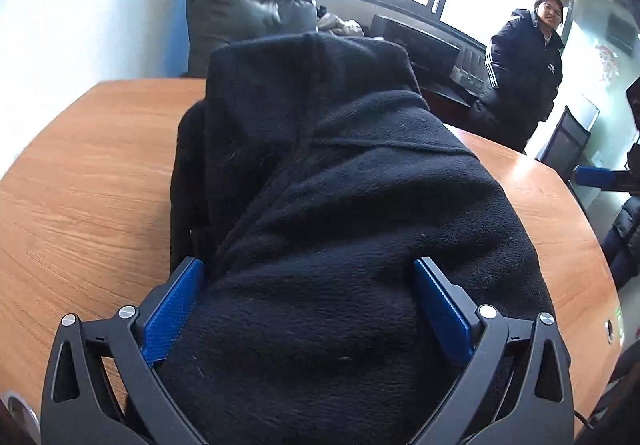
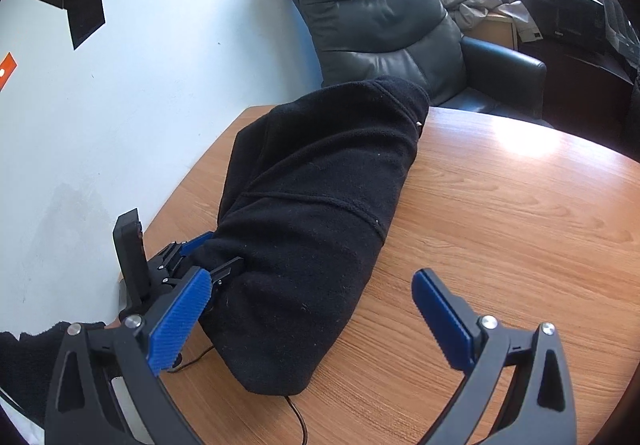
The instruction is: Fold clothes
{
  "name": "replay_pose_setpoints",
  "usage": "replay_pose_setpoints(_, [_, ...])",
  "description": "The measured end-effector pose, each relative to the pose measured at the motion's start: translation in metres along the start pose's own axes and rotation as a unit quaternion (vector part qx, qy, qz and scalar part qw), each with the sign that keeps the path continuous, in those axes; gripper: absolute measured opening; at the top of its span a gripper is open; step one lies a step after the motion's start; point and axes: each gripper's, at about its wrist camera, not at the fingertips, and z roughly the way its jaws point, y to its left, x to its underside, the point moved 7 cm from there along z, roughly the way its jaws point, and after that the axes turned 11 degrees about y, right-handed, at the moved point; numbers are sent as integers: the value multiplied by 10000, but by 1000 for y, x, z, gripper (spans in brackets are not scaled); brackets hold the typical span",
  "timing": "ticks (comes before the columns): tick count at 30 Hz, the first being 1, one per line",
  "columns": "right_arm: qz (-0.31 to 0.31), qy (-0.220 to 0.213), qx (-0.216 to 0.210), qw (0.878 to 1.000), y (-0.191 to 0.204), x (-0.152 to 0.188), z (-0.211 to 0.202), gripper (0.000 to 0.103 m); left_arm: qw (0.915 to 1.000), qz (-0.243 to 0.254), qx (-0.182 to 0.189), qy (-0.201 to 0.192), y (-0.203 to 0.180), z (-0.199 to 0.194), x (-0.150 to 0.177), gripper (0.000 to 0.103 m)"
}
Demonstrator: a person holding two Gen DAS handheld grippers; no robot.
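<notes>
A black fleece garment [image 1: 340, 185] lies in a long folded bundle on the wooden table [image 1: 80, 185]. My left gripper [image 1: 310, 285] is open wide, and the near end of the bundle bulges between its blue pads [image 1: 172, 317]. The right wrist view shows the same garment [image 2: 320, 173] stretching away toward the chair, with the left gripper [image 2: 214, 253] straddling its left end. My right gripper [image 2: 312, 297] is open and holds nothing. It hovers over the near edge of the garment and the table [image 2: 500, 225]; its left pad is beside the cloth.
A black leather armchair [image 2: 380, 17] stands at the table's far edge, against the white wall. A person in a dark jacket [image 1: 520, 85] stands beyond the table on the right. A thin cable [image 2: 296, 417] runs out from under the garment. Loose clothes [image 2: 480, 5] are piled behind the chair.
</notes>
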Motion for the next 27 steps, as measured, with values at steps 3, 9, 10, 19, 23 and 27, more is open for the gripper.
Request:
replay_pose_setpoints(3, [187, 225, -308, 9991, -6, -6, 27, 103, 9999, 45, 36, 122, -3, -19, -2, 100])
replay_pose_setpoints(9, [627, 475, -212, 9967, -19, -15, 84, 99, 9987, -44, 430, 276, 42, -40, -19, 103])
replay_pose_setpoints(10, [707, 524, -144, 9960, -23, -16, 94, 98, 9976, -101, 494, 472, 57, -29, -18, 103])
replay_pose_setpoints(19, [1254, 571, 78, 9904, -38, -8, 135, 99, 9424, -672, 2793, 1715, 62, 51, -8, 103])
replay_pose_setpoints(23, [1393, 724, -67, 9876, -45, -1, 148, 99, 9265, -678, 3274, 1727, 49, 59, -5, 103])
replay_pose_setpoints(27, [1381, 845, -128, 9867, -46, 1, 162, 100, 9195, -502, 3454, 1810, 20, 79, -16, 97])
